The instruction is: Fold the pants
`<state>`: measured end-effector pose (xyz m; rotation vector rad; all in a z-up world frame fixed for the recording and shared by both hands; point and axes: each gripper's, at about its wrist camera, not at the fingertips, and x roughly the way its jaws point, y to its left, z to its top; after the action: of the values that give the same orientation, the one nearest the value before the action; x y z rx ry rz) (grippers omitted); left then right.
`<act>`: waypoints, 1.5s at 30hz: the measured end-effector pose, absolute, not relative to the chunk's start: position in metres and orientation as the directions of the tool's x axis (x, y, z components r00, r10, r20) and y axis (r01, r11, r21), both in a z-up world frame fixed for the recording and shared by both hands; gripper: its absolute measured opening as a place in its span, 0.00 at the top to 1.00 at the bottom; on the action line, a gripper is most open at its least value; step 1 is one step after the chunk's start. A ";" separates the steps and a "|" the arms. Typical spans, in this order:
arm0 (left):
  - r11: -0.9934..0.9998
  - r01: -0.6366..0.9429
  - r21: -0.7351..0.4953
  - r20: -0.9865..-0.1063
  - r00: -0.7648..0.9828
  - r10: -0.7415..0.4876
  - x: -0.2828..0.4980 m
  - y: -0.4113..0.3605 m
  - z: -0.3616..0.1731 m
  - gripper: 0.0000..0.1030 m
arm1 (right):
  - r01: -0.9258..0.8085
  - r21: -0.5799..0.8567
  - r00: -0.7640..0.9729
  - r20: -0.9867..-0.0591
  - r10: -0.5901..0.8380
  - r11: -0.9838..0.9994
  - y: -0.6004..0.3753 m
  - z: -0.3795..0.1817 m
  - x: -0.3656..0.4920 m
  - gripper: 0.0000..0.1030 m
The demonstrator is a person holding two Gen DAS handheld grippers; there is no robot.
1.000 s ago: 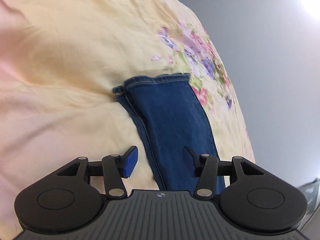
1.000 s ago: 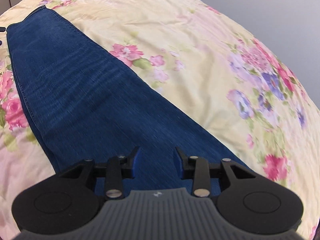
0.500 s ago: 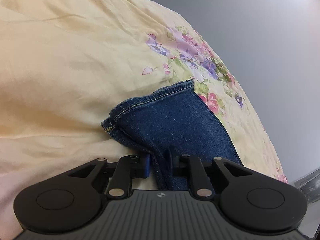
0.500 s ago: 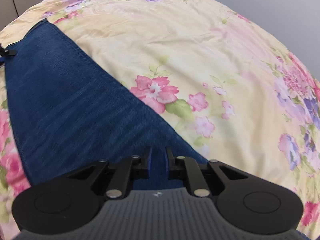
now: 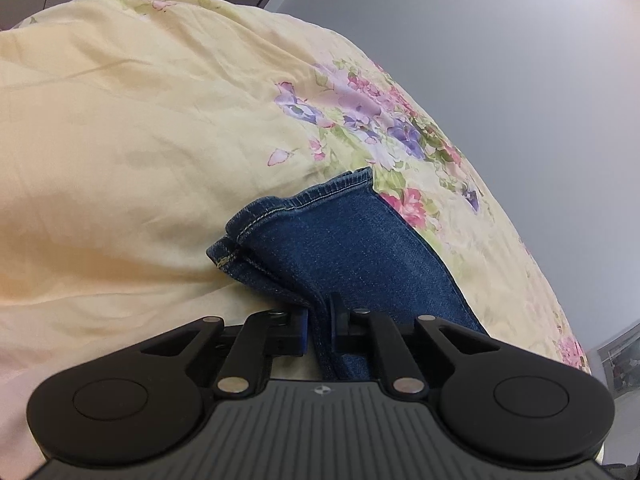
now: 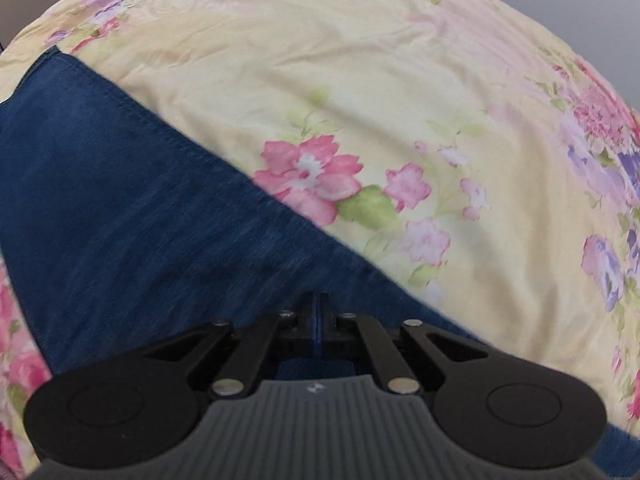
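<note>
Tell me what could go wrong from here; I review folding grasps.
1. The left tongs pinch only a bunched ridge of the jeans near the hem, so layers may slip apart when lifted.
2. The right tongs look nearly fully shut on denim; the bite may be thin.

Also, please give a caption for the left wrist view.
Left hand-held gripper pinching blue jeans near the hem, on a floral bedsheet.

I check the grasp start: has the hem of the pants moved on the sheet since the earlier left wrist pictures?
Yes. The hem lifted and bunched, nearer the purple flowers.
</note>
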<state>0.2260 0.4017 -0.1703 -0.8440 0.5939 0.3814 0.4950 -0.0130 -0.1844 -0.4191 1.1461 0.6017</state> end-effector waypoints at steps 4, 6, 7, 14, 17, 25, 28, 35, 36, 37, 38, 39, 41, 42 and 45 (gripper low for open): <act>0.622 -0.528 -0.578 -0.616 0.782 0.091 0.225 0.398 -0.161 0.93 | -0.684 0.035 0.192 -0.955 0.226 0.728 -0.017 -0.184 0.442 1.00; 0.627 -0.529 -0.571 -0.617 0.781 0.097 0.226 0.396 -0.157 0.94 | -0.694 0.038 0.168 -0.963 0.213 0.719 -0.021 -0.189 0.419 1.00; 0.630 -0.529 -0.568 -0.617 0.781 0.099 0.227 0.396 -0.154 0.94 | -0.694 0.046 0.155 -0.965 0.212 0.719 -0.023 -0.191 0.409 1.00; 0.663 -0.512 -0.547 -0.602 0.790 0.113 0.230 0.385 -0.125 0.94 | -0.651 0.095 0.122 -0.966 0.227 0.753 -0.041 -0.193 0.378 1.00; 0.687 -0.500 -0.528 -0.594 0.795 0.122 0.232 0.376 -0.110 0.95 | -0.637 0.093 0.130 -0.966 0.225 0.766 -0.044 -0.202 0.377 1.00; 0.776 -0.448 -0.445 -0.557 0.816 0.152 0.236 0.330 -0.048 0.95 | -0.621 0.090 0.163 -0.957 0.240 0.779 -0.058 -0.180 0.370 1.00; 0.832 -0.398 -0.386 -0.527 0.835 0.155 0.239 0.297 -0.019 0.95 | -0.588 0.076 0.193 -0.954 0.231 0.805 -0.086 -0.161 0.367 1.00; 0.929 -0.275 -0.249 -0.457 0.879 0.138 0.253 0.192 0.052 0.95 | -0.484 0.055 0.276 -0.938 0.212 0.873 -0.178 -0.121 0.355 1.00; 0.938 -0.256 -0.232 -0.450 0.884 0.130 0.255 0.176 0.061 0.95 | -0.470 0.055 0.287 -0.934 0.212 0.881 -0.195 -0.117 0.352 1.00; 0.949 -0.233 -0.211 -0.442 0.889 0.120 0.258 0.157 0.069 0.95 | -0.456 0.058 0.298 -0.930 0.214 0.888 -0.209 -0.112 0.349 1.00; 0.960 -0.210 -0.183 -0.435 0.894 0.113 0.260 0.139 0.076 0.95 | -0.442 0.058 0.310 -0.927 0.213 0.895 -0.223 -0.107 0.345 1.00; 0.970 -0.187 -0.152 -0.428 0.898 0.106 0.263 0.120 0.081 0.95 | -0.429 0.057 0.321 -0.923 0.211 0.902 -0.237 -0.104 0.342 1.00; 0.986 -0.140 -0.089 -0.422 0.902 0.090 0.269 0.080 0.088 0.95 | -0.398 0.062 0.342 -0.916 0.210 0.915 -0.263 -0.100 0.337 1.00; 0.992 -0.113 -0.052 -0.426 0.901 0.080 0.273 0.056 0.088 0.95 | -0.381 0.067 0.349 -0.913 0.211 0.922 -0.276 -0.098 0.335 1.00; 0.999 -0.041 0.032 -0.451 0.891 0.051 0.286 -0.007 0.077 0.95 | -0.335 0.086 0.364 -0.907 0.213 0.938 -0.311 -0.095 0.329 1.00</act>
<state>0.2857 -0.0068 0.0772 0.0217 0.4690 0.0478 0.3291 -0.3110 -0.0955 -0.1198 1.1457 0.3537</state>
